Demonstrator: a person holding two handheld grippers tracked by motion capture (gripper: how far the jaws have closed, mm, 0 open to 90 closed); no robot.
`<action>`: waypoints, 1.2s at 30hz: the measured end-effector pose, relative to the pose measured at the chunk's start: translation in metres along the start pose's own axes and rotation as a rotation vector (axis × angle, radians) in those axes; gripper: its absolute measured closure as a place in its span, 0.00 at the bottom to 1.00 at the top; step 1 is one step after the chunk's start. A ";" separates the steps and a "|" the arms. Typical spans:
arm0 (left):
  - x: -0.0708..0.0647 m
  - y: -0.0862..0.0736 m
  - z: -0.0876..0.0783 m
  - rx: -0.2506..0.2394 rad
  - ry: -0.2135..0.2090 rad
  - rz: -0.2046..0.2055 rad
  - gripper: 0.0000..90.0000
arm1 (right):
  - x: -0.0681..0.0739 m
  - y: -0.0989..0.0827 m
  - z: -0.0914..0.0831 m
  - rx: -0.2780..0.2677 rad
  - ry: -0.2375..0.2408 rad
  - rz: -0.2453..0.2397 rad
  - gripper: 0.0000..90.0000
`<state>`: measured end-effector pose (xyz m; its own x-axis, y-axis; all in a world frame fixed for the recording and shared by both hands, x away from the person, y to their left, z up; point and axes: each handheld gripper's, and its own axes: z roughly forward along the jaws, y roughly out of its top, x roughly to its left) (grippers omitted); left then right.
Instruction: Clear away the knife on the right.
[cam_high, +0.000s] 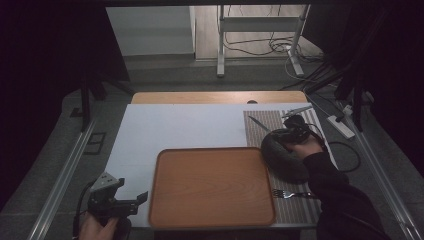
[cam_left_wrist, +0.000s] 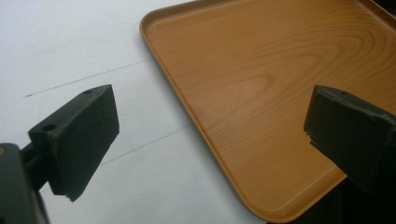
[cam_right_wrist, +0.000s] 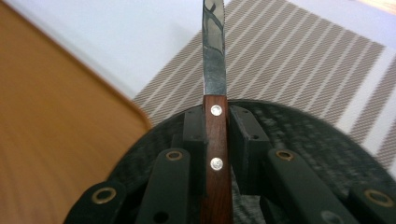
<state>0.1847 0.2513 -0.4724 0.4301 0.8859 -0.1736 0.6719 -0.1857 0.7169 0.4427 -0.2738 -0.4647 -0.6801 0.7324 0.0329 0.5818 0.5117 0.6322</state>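
- Knife (cam_high: 260, 124) stuck out from my right gripper (cam_high: 289, 134) over the striped mat (cam_high: 300, 202), above the dark bowl (cam_high: 282, 157); fork (cam_high: 287, 193) lay nearer.
- Left gripper (cam_left_wrist: 210, 135) jaws apart, at tray (cam_left_wrist: 261, 79) corner.
- Knife's wooden handle (cam_right_wrist: 215, 154) clamped between my right jaws, blade (cam_right_wrist: 214, 51) forward.

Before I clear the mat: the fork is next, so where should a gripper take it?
Grip the fork by its slim handle, coming straight down from above. It lies flat on the striped mat, tines toward the tray, handle toward the sleeve.

left gripper (cam_high: 142, 197) agape; right gripper (cam_high: 280, 134) clamped
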 end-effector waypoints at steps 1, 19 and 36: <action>0.000 0.000 0.000 -0.001 0.000 -0.001 0.05 | 0.004 -0.001 -0.001 -0.002 0.007 -0.002 0.86; 0.000 0.000 0.001 0.001 0.003 -0.001 0.05 | 0.068 -0.026 -0.026 -0.026 0.082 -0.079 0.86; 0.000 0.001 0.001 0.007 0.003 0.001 0.05 | 0.121 -0.039 -0.020 0.010 0.153 -0.164 0.86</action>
<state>0.1860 0.2506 -0.4725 0.4288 0.8870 -0.1713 0.6757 -0.1891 0.7125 0.3282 -0.2143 -0.4698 -0.8252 0.5628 0.0477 0.4618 0.6235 0.6309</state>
